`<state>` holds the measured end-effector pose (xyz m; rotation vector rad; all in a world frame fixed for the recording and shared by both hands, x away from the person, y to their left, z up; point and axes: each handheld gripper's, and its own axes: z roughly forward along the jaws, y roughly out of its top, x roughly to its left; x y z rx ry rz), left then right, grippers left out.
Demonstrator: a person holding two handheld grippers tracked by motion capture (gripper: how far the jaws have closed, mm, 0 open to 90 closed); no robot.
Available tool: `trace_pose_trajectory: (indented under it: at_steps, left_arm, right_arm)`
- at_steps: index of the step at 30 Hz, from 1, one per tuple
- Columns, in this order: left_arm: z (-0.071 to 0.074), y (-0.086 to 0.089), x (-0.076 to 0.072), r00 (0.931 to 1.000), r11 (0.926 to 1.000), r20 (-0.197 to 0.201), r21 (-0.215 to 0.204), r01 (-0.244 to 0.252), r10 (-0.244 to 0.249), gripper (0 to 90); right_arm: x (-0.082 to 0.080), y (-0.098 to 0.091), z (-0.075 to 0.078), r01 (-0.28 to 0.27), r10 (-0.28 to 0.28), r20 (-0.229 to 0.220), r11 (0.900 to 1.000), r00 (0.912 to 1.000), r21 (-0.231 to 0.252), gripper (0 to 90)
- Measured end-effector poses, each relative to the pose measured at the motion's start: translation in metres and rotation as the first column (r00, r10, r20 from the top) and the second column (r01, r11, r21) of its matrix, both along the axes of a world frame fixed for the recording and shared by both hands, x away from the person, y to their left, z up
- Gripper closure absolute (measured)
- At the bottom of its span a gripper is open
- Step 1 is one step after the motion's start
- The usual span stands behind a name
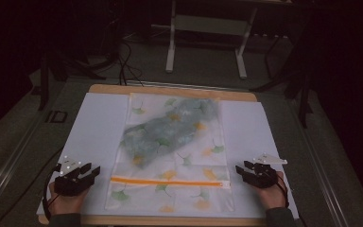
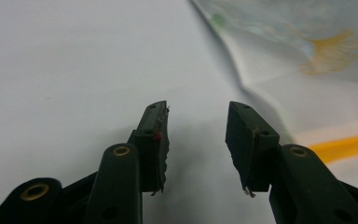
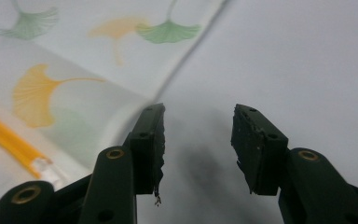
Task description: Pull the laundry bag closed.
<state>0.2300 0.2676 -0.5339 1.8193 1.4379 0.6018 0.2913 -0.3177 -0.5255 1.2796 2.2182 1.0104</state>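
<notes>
Dark floor with cables and the white legs of a frame lie behind the desk, which has a wooden edge and is covered by a white sheet. On the middle of this sheet lies a flat mesh bag, and it is the landmark for all places below. The bag is pale and half transparent, printed with green and orange ginkgo leaves, and inside its far half a grey-blue crumpled cloth shows through. An orange zipper runs across the bag near its close edge; it looks closed, with the white pull at its right end.

Left of the bag, near the zipper's left end, the left tool rests low over the sheet in a hand that comes from the bottom edge. Its jaws point toward the bag, stand apart and grasp nothing; in the left gripper view the white sheet is between them.

Right of the bag, just beside the zipper pull, the right tool is held the same way by the other hand. Its jaws are also released, with bare sheet between them and the bag's edge close to one jaw.
</notes>
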Motion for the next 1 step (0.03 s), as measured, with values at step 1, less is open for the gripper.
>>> trace_pose_trajectory:
  at_steps: [1]
  left_arm:
    - [-0.0007, -0.0002, 0.003, 0.9999, 0.9999, 0.0, 0.009, -0.012, 0.012, 57.7]
  right_arm:
    - [0.0005, -0.0011, -0.0007, 0.011, -0.011, 0.0, 0.9999, 0.9999, -0.004, 54.1]
